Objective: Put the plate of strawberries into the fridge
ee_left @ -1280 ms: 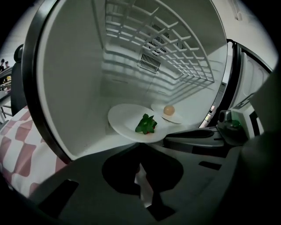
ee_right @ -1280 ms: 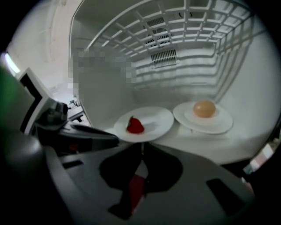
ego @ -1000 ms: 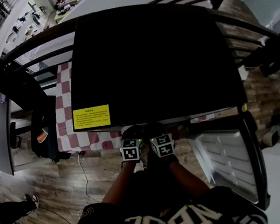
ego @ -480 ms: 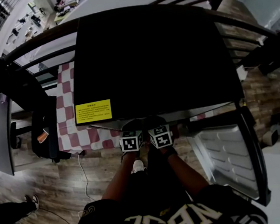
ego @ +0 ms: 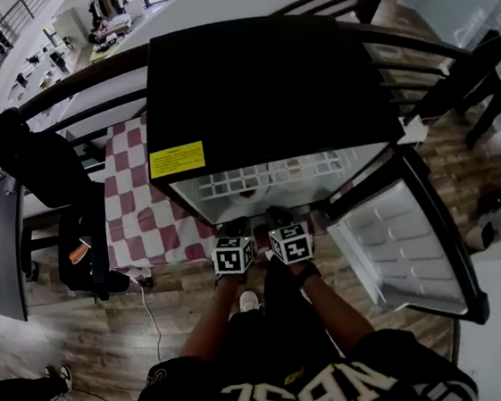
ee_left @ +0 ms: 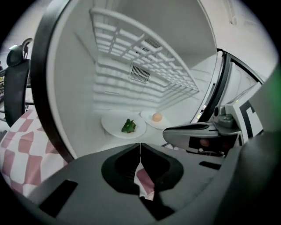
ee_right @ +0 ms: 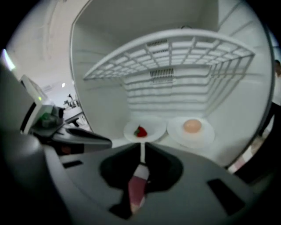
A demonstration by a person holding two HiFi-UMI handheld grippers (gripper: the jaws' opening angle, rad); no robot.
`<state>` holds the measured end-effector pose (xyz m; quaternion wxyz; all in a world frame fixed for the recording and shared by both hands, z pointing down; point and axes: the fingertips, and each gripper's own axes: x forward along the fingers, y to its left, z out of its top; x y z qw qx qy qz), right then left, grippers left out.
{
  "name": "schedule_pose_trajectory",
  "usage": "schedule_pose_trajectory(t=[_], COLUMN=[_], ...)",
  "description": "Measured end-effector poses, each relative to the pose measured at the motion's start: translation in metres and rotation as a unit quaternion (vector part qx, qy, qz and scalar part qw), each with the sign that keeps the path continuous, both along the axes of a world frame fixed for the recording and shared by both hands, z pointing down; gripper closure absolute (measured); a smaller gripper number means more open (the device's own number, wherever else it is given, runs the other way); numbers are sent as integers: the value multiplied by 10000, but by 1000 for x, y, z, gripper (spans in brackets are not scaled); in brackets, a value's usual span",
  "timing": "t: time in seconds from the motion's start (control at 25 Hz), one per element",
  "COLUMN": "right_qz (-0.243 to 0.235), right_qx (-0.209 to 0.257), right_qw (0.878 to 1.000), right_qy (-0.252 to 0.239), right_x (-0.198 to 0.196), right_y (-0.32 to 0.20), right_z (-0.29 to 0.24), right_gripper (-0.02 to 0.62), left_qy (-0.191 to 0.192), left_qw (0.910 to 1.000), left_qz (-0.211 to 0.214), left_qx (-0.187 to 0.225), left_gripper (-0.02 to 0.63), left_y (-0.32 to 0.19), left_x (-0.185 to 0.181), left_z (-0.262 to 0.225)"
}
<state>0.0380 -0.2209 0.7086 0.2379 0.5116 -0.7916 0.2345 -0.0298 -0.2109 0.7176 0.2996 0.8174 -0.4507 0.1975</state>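
Left gripper view is showing the left claw (ee_left: 140,147) with its jaws pressed together, gripping nothing and hanging just outside the open fridge (ee_left: 57,88). Ahead of it, the plate of strawberries (ee_left: 112,124) is sitting on the fridge floor under the wire shelf (ee_left: 145,57), just beside a second plate (ee_left: 148,121) carrying a pale round item. The right claw (ee_right: 142,151) is likewise closing on nothing, with both plates lying apart from it. Judged from this layout, placement is looking complete. The remaining hazards are as follows: either claw pushing forward could be nudging one plate into the other, rolling the berry off, and the door (ego: 399,241), standing wide at the right, could be swinging onto a claw lingering in the opening.
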Motion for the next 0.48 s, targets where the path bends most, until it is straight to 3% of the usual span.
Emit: schedule_pose_trajectory(t=[0.24, 0.48], right_qz=[235, 87], right_qx=[1032, 2044], right_qw=[9938, 9759], right_qy=[-354, -761], right_x=[-7, -26], right_y=[50, 103], right_z=[-96, -188], right_gripper=[558, 577], left_qy=[306, 678], left_qw=[9961, 9795], left_qz=[196, 272], left_qx=[806, 1878], left_gripper=[584, 586], left_y=[48, 92], left_x=[-12, -26], left_z=[-84, -180])
